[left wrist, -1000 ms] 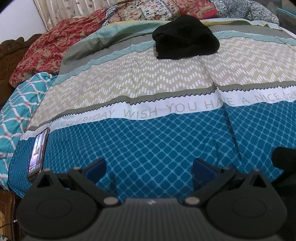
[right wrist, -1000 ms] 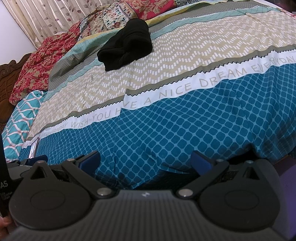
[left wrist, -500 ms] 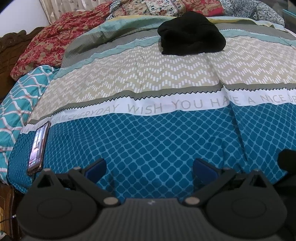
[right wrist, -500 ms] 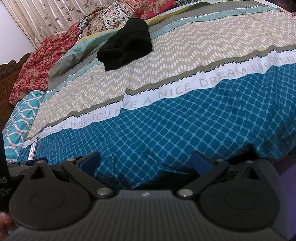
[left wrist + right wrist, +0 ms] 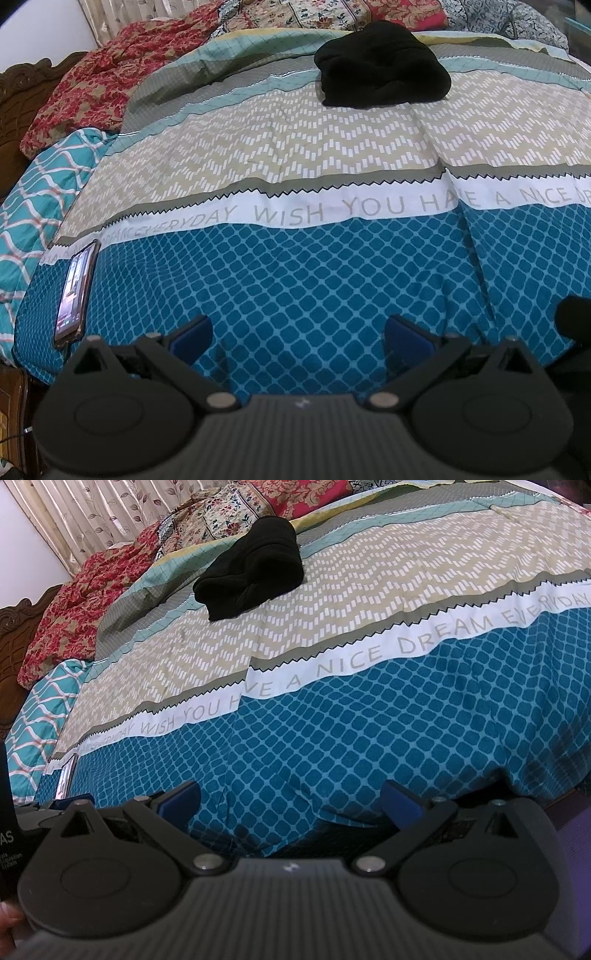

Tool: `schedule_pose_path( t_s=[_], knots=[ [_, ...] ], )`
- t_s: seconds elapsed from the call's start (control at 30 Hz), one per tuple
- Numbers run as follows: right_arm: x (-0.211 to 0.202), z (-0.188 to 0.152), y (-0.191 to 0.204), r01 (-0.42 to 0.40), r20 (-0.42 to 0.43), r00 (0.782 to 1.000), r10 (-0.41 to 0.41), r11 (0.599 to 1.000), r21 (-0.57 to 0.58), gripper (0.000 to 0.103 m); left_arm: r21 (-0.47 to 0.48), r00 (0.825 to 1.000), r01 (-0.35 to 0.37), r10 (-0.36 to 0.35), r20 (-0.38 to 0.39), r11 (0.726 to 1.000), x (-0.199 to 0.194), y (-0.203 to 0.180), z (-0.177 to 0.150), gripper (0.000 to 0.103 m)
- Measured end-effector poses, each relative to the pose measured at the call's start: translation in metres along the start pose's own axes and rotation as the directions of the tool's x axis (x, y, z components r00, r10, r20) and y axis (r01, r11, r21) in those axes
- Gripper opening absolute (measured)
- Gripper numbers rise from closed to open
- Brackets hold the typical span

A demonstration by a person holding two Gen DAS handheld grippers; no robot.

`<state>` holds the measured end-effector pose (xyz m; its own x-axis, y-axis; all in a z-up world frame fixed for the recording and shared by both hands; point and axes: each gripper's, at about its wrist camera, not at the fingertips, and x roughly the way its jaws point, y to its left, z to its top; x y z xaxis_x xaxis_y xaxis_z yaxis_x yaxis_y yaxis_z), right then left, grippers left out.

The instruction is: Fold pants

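The black pants (image 5: 382, 70) lie bunched in a heap on the far part of the bed, on the beige zigzag band of the bedspread (image 5: 295, 280). The right wrist view shows the same heap of pants (image 5: 253, 568) at upper centre. My left gripper (image 5: 299, 334) is open over the blue diamond-patterned near edge, far from the pants, with nothing between its blue pads. My right gripper (image 5: 290, 801) is also open and empty, low at the bed's near edge.
A phone (image 5: 75, 293) lies on the bedspread's near left corner. Red floral blankets (image 5: 99, 86) and patterned pillows (image 5: 332, 14) are piled at the head. A carved wooden bed frame (image 5: 14, 92) stands at left. Curtains (image 5: 96, 513) hang behind.
The left gripper has moved forward and slightly left over the bed, so the pants look nearer. The right gripper has barely moved. Both stay open.
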<state>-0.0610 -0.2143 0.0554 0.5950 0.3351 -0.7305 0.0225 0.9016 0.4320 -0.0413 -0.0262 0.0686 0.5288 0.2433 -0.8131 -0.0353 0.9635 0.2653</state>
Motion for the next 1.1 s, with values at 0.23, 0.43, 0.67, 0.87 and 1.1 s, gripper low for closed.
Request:
schedule_pose_path(
  t_s=[0.23, 0.43, 0.67, 0.87, 1.1],
  knots=[
    [0.0001, 0.0003, -0.0019, -0.001, -0.005, 1.000, 0.001, 1.000, 0.005, 0.103, -0.009, 1.000, 0.012, -0.012, -0.006, 1.000, 0.0010, 0.0009, -0.0009, 0.103],
    [0.0003, 0.0003, -0.0015, -0.001, -0.004, 1.000, 0.001, 1.000, 0.005, 0.103, -0.004, 1.000, 0.008, -0.008, -0.010, 1.000, 0.0024, 0.0002, -0.0019, 0.103],
    [0.0005, -0.0006, -0.0002, 0.000, -0.007, 1.000, 0.000, 1.000, 0.011, 0.103, 0.003, 1.000, 0.012, -0.012, -0.012, 1.000, 0.0023, -0.0002, -0.0027, 0.103],
    [0.0007, -0.0007, -0.0004, 0.000, -0.008, 1.000, 0.000, 1.000, 0.013, 0.103, 0.004, 1.000, 0.013, -0.013, -0.016, 1.000, 0.0031, 0.0003, -0.0031, 0.103],
    [0.0014, -0.0009, -0.0006, 0.000, -0.009, 1.000, 0.000, 1.000, 0.015, 0.103, 0.006, 1.000, 0.016, -0.015, -0.016, 1.000, 0.0039, 0.0003, -0.0036, 0.103]
  ],
)
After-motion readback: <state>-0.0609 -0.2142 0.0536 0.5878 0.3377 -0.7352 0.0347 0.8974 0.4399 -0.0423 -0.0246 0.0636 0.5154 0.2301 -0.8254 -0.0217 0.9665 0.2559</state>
